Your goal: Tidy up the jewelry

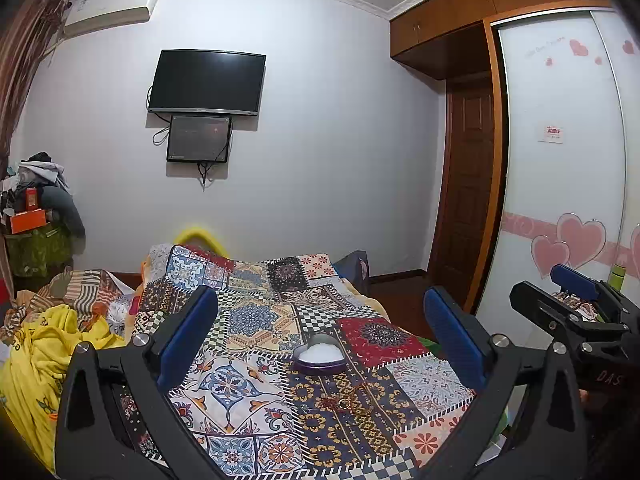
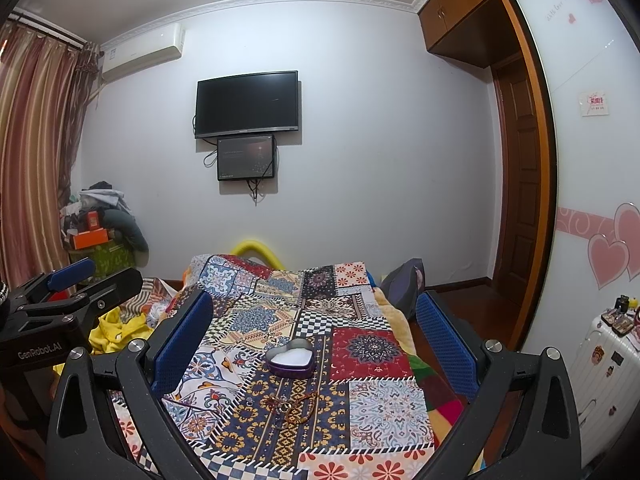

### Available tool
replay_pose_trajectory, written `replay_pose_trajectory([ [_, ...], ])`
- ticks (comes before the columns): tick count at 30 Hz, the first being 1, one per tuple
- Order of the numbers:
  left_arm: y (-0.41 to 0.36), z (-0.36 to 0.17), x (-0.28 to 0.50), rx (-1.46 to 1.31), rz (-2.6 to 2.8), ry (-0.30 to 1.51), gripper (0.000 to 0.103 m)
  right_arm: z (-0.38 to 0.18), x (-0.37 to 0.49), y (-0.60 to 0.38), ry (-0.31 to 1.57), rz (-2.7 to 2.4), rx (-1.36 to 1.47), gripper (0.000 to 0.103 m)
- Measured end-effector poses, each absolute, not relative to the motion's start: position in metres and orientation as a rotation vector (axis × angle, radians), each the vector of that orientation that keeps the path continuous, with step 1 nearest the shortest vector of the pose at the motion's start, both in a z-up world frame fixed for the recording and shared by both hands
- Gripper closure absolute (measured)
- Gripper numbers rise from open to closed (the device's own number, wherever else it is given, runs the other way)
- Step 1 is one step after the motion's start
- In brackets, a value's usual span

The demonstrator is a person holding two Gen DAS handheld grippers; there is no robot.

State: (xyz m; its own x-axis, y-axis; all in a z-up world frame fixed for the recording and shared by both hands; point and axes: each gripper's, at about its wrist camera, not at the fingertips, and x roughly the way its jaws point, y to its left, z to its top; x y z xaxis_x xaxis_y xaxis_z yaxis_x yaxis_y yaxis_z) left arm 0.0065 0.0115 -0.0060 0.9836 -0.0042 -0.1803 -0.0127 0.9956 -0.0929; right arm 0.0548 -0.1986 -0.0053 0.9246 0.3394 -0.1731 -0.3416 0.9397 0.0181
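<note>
Both claws, left and right, gape empty; jewelry mid-quilt risks tangling or slipping when pinched

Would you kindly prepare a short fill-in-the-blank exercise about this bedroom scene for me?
1. The open tin on the patchwork quilt is shaped like a ____.
2. The jewelry lies on the quilt, ____ the tin.
3. The jaws of both the left tool and the right tool stand ____.
4. The television hangs on the ____.

Missing words: heart; outside; open; wall
</note>
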Motion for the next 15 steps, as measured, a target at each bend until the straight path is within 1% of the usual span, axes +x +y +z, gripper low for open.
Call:
replay_pose_trajectory([
  [15, 0.0113, -0.0055, 0.0090, -0.098, 0.008, 0.190, 0.000, -0.0048, 0.0540, -0.1988, 0.176, 0.350, -0.013, 0.002],
])
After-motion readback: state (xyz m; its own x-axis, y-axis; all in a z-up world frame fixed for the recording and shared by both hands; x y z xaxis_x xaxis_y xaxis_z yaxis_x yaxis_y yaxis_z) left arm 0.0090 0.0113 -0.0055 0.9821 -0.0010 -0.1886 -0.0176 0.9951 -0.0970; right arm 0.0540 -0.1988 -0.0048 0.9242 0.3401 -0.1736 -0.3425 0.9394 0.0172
